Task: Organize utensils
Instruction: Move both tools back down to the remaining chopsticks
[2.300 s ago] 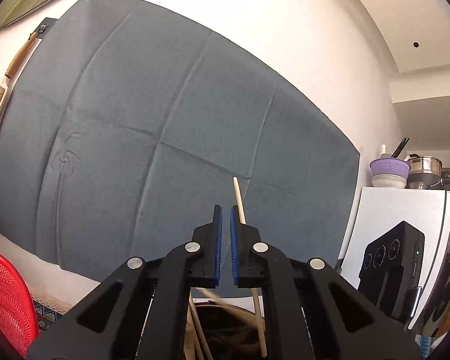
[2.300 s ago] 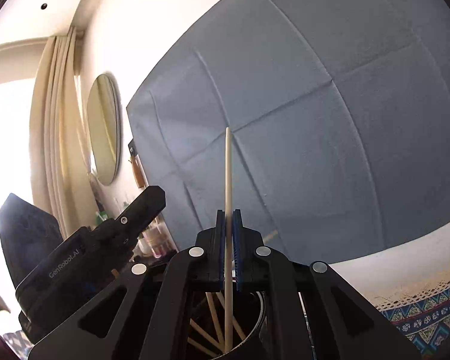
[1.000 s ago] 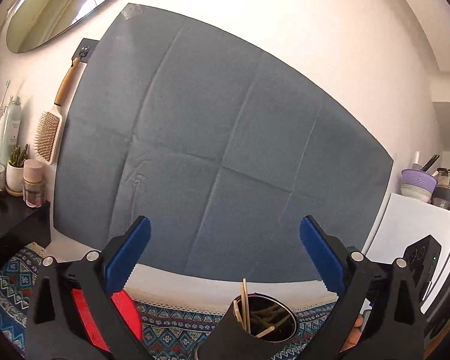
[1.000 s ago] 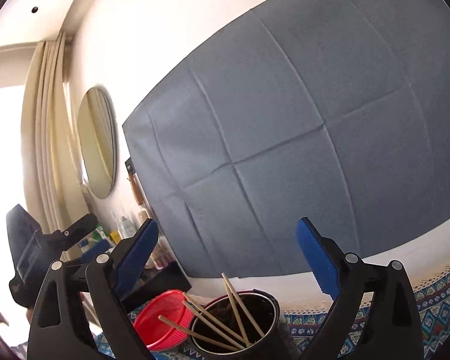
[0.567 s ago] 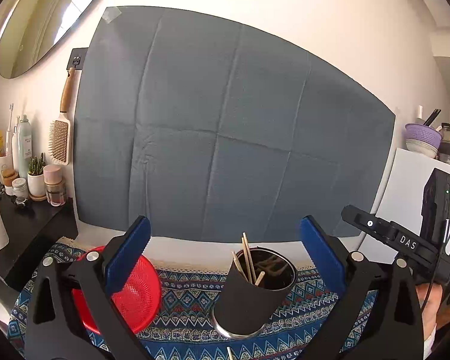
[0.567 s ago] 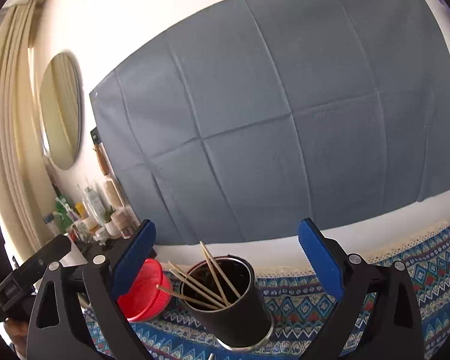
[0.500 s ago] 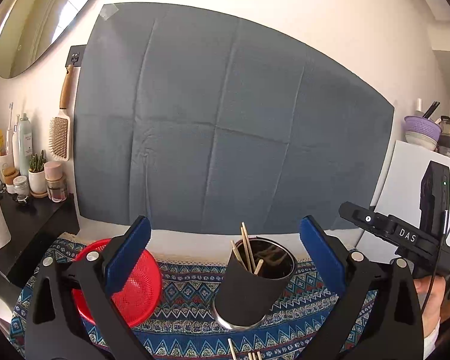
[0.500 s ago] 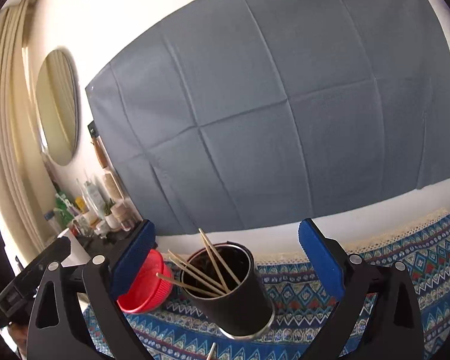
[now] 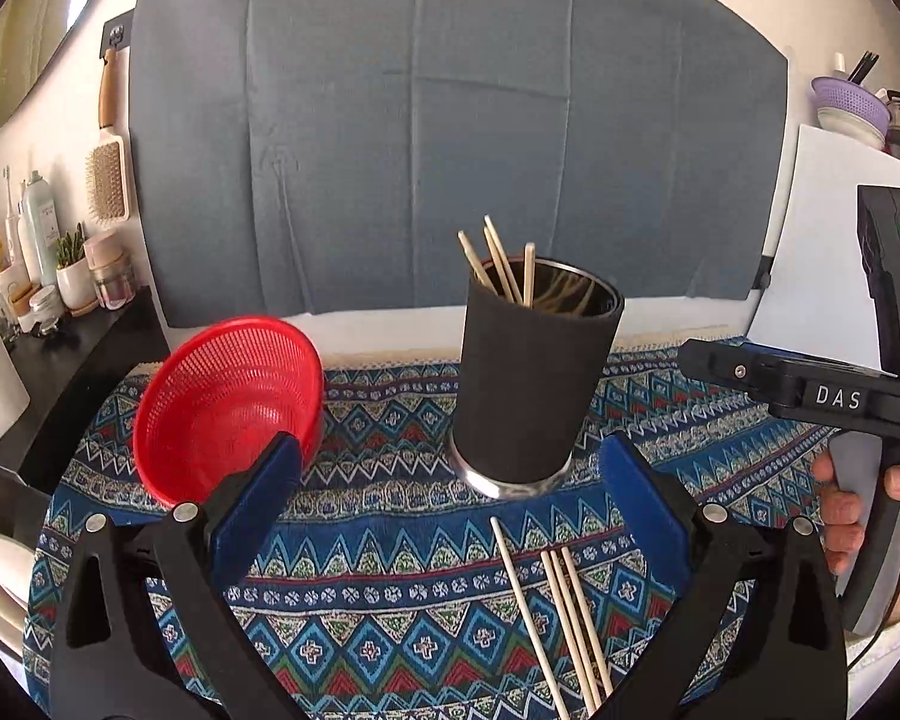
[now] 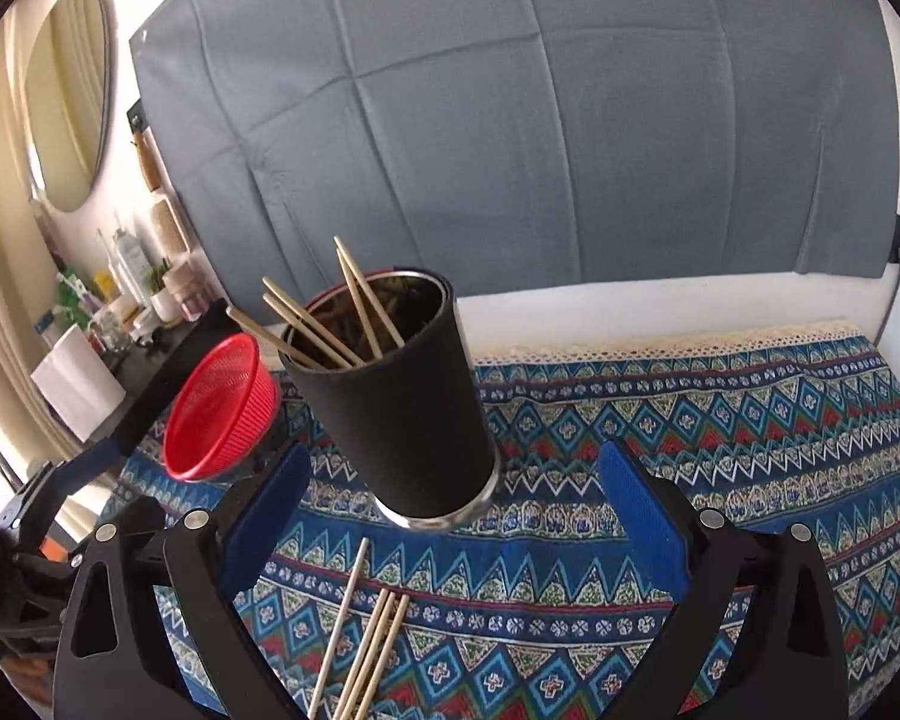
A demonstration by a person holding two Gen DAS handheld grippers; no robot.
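A black cylindrical holder (image 9: pixel 531 381) (image 10: pixel 402 402) stands on the patterned cloth with several wooden chopsticks (image 9: pixel 501 261) (image 10: pixel 324 318) sticking out of its rim. More loose chopsticks (image 9: pixel 561 606) (image 10: pixel 363 642) lie on the cloth in front of it. My left gripper (image 9: pixel 450 516) is open, hovering just short of the holder above the loose sticks. My right gripper (image 10: pixel 453 522) is open too, with the holder's base between and beyond its blue pads. The left wrist view catches the other tool (image 9: pixel 810 390) at the right, held by a hand (image 9: pixel 846 516).
A red mesh basket (image 9: pixel 228 405) (image 10: pixel 219 411) leans at the cloth's left end. A black shelf (image 9: pixel 60 348) with bottles and jars runs along the left wall. A grey sheet (image 9: pixel 450 120) covers the back wall. A white cabinet (image 9: pixel 822 240) stands at the right.
Both grippers, shut on single chopsticks over the holder 2.3 s ago, opened and drew back and down. The sticks now stand in the holder, and the loose ones have come into view.
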